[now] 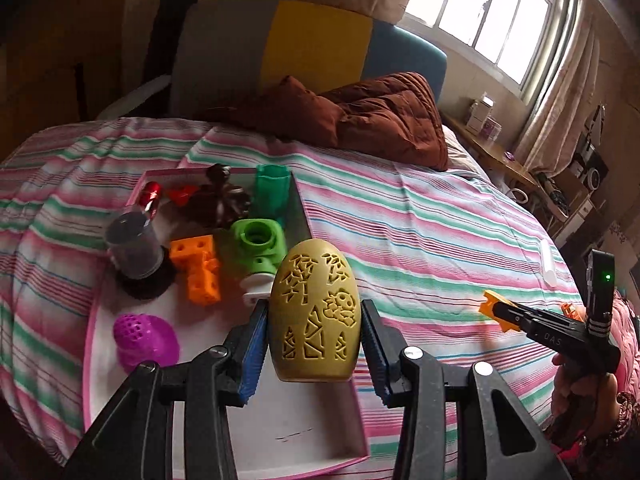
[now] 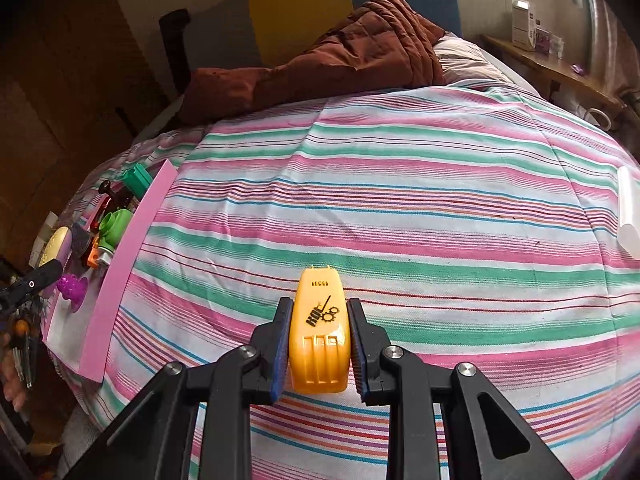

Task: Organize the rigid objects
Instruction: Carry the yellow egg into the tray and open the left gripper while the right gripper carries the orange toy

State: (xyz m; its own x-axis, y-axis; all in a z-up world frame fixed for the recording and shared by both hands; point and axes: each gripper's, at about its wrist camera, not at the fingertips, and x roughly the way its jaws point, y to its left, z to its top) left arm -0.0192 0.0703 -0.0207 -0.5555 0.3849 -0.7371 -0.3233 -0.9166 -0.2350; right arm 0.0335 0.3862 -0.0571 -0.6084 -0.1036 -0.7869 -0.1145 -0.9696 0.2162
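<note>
My left gripper (image 1: 314, 312) is shut on a tan egg-shaped piece (image 1: 315, 312) with cut-out patterns, held over the right side of a pink-rimmed white box (image 1: 296, 436). The box holds a purple mesh piece (image 1: 145, 340), an orange cube block (image 1: 199, 273), a green fitting (image 1: 256, 245), a teal cup (image 1: 272, 190), a grey cylinder (image 1: 134, 246), a dark figure (image 1: 222, 196) and a red piece (image 1: 150, 196). My right gripper (image 2: 319, 320) is shut on an orange plastic tool (image 2: 319, 330) above the striped bedsheet, and shows in the left wrist view (image 1: 496, 306).
The box's pink wall (image 2: 128, 256) lies at the left in the right wrist view. A brown quilt (image 1: 360, 116) is bunched at the bed's head. A white cylinder (image 2: 628, 212) lies on the sheet at the right. A wooden shelf (image 1: 496, 156) runs under the window.
</note>
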